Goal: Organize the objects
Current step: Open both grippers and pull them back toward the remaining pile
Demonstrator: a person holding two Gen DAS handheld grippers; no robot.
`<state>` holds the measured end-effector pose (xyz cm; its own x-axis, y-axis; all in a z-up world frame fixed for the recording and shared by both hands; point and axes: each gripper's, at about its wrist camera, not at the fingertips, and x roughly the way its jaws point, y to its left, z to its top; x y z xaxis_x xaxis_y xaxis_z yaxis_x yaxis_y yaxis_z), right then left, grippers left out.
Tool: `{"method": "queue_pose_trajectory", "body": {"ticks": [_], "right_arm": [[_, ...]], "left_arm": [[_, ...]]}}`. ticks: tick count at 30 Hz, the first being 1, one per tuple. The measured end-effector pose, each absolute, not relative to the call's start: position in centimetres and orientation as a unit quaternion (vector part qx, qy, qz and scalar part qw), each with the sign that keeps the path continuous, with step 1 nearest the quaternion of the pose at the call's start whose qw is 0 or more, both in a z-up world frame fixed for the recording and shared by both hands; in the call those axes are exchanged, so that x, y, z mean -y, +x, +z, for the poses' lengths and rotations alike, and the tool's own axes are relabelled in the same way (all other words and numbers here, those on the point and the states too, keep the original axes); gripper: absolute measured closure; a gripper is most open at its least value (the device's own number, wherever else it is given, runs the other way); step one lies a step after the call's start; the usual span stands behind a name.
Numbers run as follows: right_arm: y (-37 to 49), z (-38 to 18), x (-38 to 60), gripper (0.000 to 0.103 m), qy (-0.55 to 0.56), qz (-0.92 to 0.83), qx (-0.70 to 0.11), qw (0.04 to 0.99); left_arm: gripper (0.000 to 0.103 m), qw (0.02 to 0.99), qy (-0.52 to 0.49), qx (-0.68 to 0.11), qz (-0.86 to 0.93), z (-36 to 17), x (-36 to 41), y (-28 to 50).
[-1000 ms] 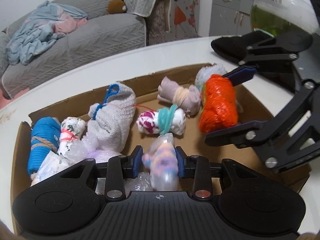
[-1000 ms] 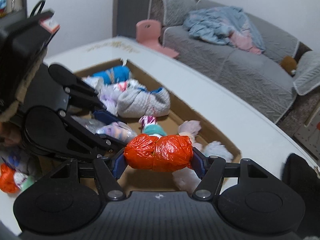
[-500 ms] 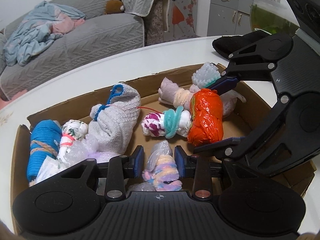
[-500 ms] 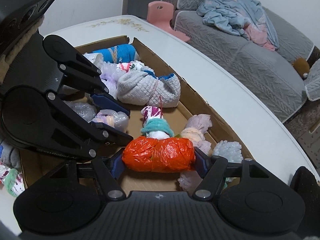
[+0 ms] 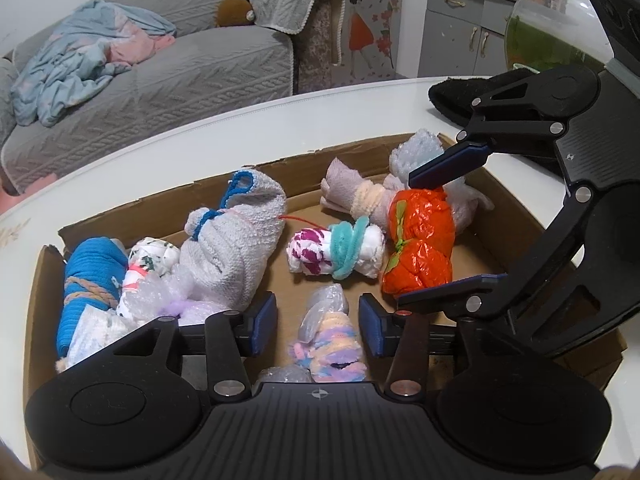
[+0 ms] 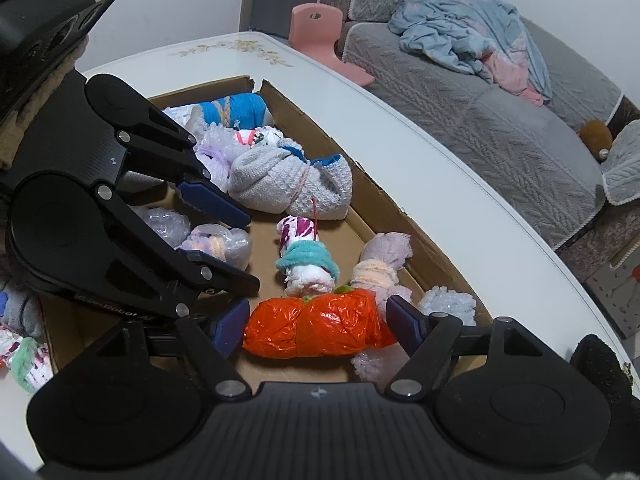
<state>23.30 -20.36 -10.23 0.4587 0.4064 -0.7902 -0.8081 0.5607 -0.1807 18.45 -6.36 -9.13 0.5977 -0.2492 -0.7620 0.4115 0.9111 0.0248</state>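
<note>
Orange roll (image 6: 316, 328) on box (image 5: 360, 156) floor | right gripper (image 6: 316, 330) jaws just opening, seemingly clear | left gripper (image 5: 318, 322) parted, freeing pastel roll (image 5: 332, 346)

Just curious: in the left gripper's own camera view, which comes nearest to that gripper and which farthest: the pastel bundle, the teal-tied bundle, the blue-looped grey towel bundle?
1. pastel bundle, between the left gripper's fingers.
2. teal-tied bundle, just beyond, mid-box.
3. grey towel bundle, farther, leftward.

A grey quilted sofa (image 5: 180, 76) is seen behind the bench. A crumpled light-blue blanket (image 6: 468, 36) is laid on it. A small pink plastic chair (image 6: 320, 32) is placed nearby.
</note>
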Motion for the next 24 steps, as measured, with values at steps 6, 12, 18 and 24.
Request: {"method": "queue_pose_trajectory", "body": {"ticks": [6,12,18,24], "right_arm": [[23.0,-9.6,20.4,0.03,-0.28,0.373,-0.355,0.81],[22.5,-8.7,20.4,0.029,-0.28,0.371,-0.35,0.813],[21.6,-7.6,20.5,0.024,-0.283,0.365,-0.343,0.818],[19.8,-6.0,20.6,0.023,-0.287,0.361,-0.328,0.824]], "left_arm": [[0.041,0.891,0.101,-0.403,-0.184,-8.3,6.4,18.1],[0.031,0.895,0.1,-0.398,-0.176,-7.2,6.1,17.5],[0.018,0.903,0.082,-0.385,-0.173,-5.0,5.2,16.5],[0.014,0.914,0.087,-0.361,-0.162,-2.3,3.9,14.2]]}}
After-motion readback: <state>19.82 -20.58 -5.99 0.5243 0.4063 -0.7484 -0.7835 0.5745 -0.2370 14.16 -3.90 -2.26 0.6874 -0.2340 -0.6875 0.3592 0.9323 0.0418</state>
